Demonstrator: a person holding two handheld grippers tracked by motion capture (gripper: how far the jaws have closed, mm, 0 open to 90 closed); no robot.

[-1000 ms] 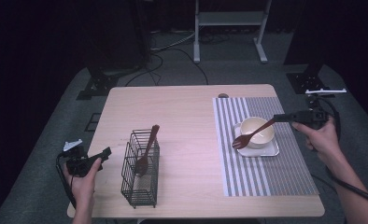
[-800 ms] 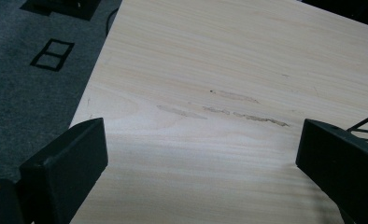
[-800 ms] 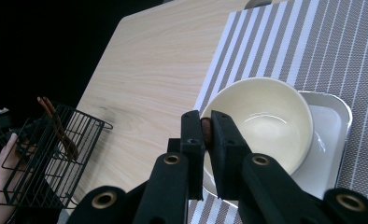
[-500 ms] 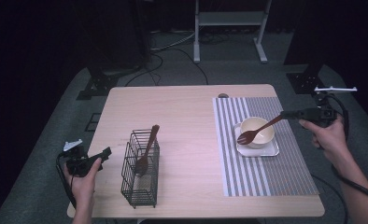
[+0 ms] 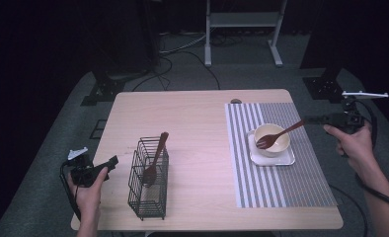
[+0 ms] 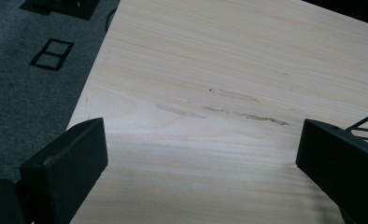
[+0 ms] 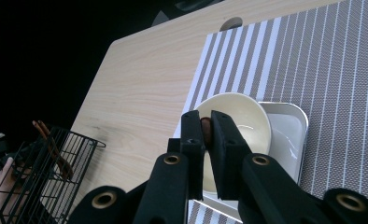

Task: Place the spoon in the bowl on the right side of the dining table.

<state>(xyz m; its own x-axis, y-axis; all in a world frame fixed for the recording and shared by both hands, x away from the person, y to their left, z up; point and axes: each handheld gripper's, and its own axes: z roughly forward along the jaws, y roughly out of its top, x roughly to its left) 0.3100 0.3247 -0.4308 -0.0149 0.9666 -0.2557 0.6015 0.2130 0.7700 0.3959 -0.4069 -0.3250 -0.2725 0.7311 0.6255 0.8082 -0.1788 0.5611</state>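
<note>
We have the wooden fork (image 5: 280, 136) pinched in our right gripper (image 5: 315, 120), its fingers closed, head over the bowl (image 5: 272, 140); left gripper (image 5: 103, 165) (wide open, empty) waits beside the rack (image 5: 148, 187), the likely destination.

Hidden: my right gripper (image 7: 206, 133) covers most of the fork (image 7: 205, 130) handle | cut off: wire basket (image 6: 366, 128) at my left view's edge | unclear: fork's tines, too small.

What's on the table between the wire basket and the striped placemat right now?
Nothing: in the high view the stretch of table between the wire basket and the striped placemat is bare wood.
</note>
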